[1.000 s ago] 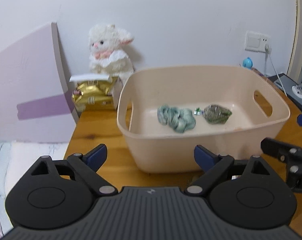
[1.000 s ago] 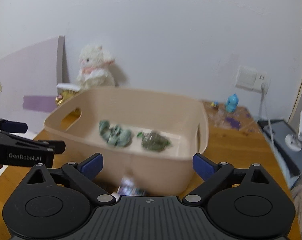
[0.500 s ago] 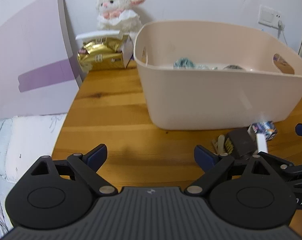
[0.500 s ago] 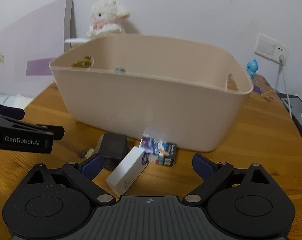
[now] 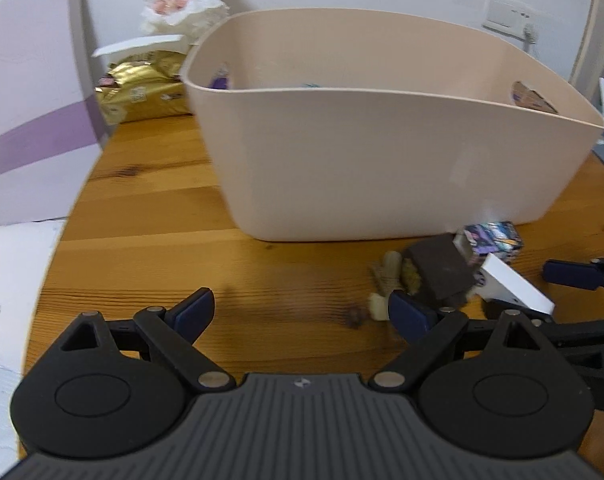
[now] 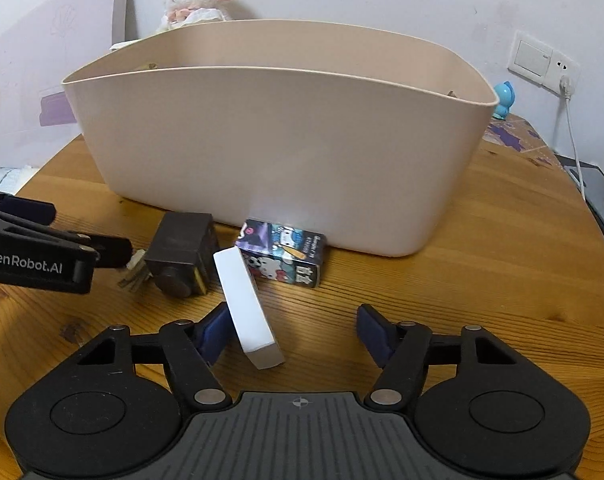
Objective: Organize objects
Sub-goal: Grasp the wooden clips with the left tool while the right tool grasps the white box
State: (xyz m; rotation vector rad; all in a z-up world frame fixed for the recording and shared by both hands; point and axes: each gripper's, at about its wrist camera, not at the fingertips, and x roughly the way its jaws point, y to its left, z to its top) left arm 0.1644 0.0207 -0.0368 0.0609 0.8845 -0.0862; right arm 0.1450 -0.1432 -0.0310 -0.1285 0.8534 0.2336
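My worry is the right claw [image 6: 292,330] clipping the white box [image 6: 248,306] end-on and skidding it into the printed carton [image 6: 282,254], since its left finger sits touching the box's side. Both claws are released, holding nothing. The box lies on the bench [image 6: 481,240] between the right claw's fingers, before the beige tub [image 6: 278,152]; the left claw [image 5: 302,312] hovers left of the dark block [image 5: 437,268].
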